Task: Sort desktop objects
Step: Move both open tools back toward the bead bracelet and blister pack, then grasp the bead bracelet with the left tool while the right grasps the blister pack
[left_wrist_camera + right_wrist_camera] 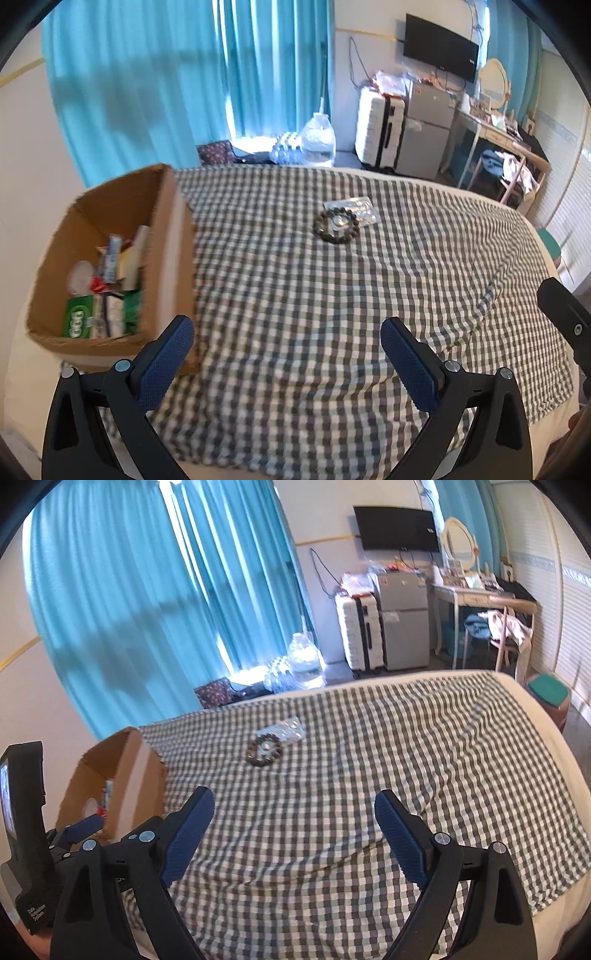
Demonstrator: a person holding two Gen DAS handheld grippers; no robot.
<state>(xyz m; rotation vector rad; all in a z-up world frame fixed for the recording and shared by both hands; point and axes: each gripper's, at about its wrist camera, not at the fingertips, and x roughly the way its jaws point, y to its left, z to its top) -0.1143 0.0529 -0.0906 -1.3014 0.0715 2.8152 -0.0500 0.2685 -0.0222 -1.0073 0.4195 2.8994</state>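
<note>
A dark beaded bracelet lies on the checked cloth, partly on a clear blister pack. Both appear again in the right wrist view, the bracelet in front of the blister pack. An open cardboard box at the left holds several packets and small cartons; its side shows at the left of the right wrist view. My left gripper is open and empty, next to the box's near corner. My right gripper is open and empty, short of the bracelet.
The cloth covers a bed with a cream edge. Beyond it stand blue curtains, a large water bottle, a white suitcase, a small fridge, a desk with a chair and a bin.
</note>
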